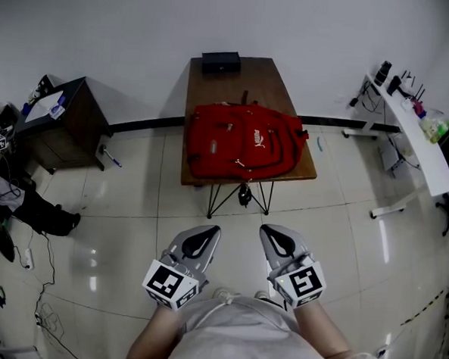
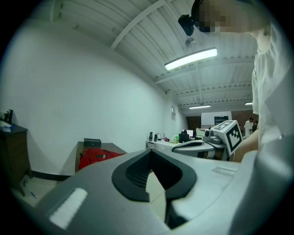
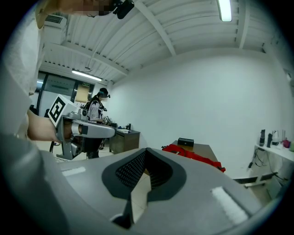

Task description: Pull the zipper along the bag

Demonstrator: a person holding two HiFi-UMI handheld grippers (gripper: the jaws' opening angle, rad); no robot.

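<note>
Dark cabinet (image 1: 65,120) seen at far left. Left gripper (image 1: 206,234) held low over tiled floor (image 1: 123,222), jaws pressed together, nothing between. Red backpack (image 1: 242,142) laid flat on wooden table (image 1: 283,87), well apart from both grippers. Black box (image 1: 220,62) set at table's far edge. Right gripper (image 1: 273,235) held beside left, jaws likewise closed, empty. White desk (image 1: 423,149) seen at right.

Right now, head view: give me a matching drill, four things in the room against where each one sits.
Things:
1 red backpack
2 black box
3 dark cabinet
4 white desk

Places:
A far end of the wooden table
B on the floor, left of that table
C middle of that table
D on the floor, right of that table

Pairs: 1-C, 2-A, 3-B, 4-D
</note>
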